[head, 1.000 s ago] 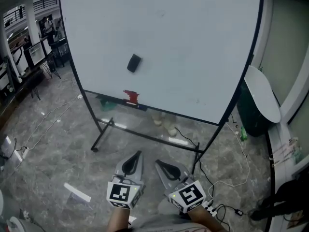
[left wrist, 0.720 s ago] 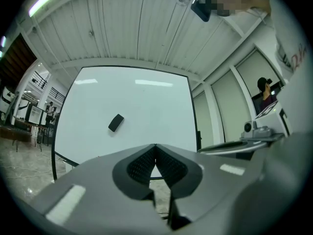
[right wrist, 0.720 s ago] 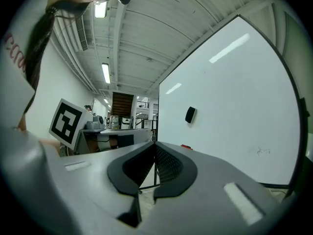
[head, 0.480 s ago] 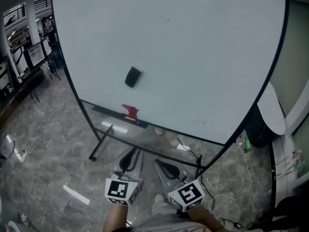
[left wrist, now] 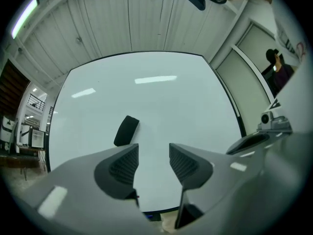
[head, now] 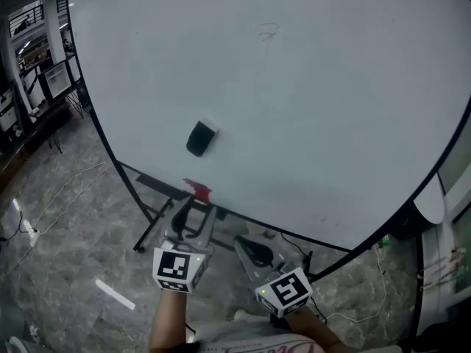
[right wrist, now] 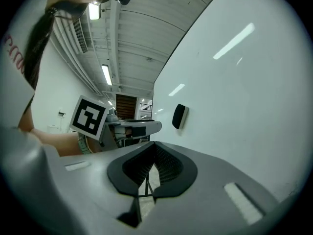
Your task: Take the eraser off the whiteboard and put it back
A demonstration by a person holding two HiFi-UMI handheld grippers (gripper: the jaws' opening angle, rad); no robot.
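Black oblong eraser [head: 200, 138] stuck on large white whiteboard [head: 316, 116]. Left gripper [head: 193, 215] roughly level below it, jaws just opened partway, nothing between. Right gripper [head: 250, 247] alongside, jaws together, empty.

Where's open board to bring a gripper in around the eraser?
The whiteboard is bare right of the eraser to its far edge, and above it but for a faint scribble. Tighter below: a red item sits on the ledge.

My head camera looks steeply down past my left tool [head: 194, 213] and right tool [head: 244, 245] onto the near whiteboard [head: 316, 101]. The left tool's camera faces the board squarely; the right tool's views it aslant. All three share the black eraser [head: 200, 138].
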